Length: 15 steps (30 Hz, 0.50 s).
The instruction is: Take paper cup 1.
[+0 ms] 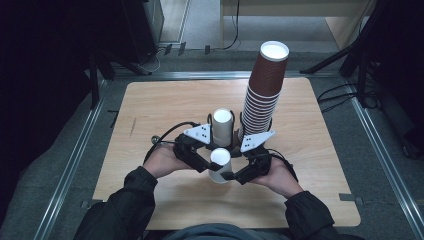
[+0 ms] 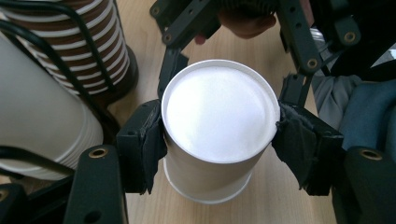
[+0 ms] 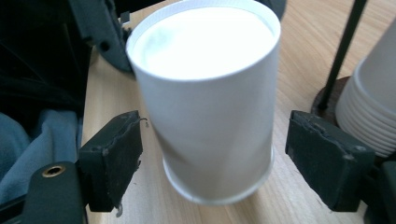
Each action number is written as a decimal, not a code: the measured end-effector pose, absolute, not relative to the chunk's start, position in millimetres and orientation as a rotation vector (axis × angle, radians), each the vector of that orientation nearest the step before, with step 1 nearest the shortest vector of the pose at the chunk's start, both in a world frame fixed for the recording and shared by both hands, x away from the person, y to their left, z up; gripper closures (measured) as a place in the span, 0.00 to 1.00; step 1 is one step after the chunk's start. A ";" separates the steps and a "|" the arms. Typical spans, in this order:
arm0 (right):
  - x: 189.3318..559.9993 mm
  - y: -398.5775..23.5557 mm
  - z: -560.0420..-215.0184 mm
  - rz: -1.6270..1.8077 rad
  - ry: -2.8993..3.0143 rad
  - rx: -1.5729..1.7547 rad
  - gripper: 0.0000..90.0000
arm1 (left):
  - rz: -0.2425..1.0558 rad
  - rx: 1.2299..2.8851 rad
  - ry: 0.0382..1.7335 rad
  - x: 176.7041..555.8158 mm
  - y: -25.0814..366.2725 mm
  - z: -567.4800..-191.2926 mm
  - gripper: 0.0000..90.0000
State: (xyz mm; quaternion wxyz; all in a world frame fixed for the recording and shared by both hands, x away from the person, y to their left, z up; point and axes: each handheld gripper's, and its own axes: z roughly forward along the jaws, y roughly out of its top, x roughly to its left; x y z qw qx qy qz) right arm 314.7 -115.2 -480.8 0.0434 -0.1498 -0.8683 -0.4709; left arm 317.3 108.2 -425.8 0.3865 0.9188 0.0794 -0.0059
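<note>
A single white paper cup (image 1: 220, 162) stands upside down near the front middle of the wooden table (image 1: 165, 100), its rim close to the wood. My left gripper (image 1: 212, 167) is shut on it, and in the left gripper view both pads (image 2: 149, 144) press the sides of the white cup (image 2: 219, 116). My right gripper (image 1: 231, 175) comes in from the right. In the right gripper view its jaws straddle the white cup (image 3: 205, 93) and the right gripper (image 3: 210, 158) is open, with a gap on each side between pad and cup wall.
Just behind the grippers a wire holder keeps a stack of white cups (image 1: 222, 127) (image 2: 37, 107) (image 3: 373, 107). Right of it rises a tall, leaning stack of brown ribbed cups (image 1: 262, 95) (image 2: 98, 46). Bare wood lies to the left and right.
</note>
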 end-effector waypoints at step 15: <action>312.4 -108.4 -483.4 -1.424 -2.641 -0.437 0.26 | -0.045 2.323 0.205 313.6 100.2 -425.9 0.39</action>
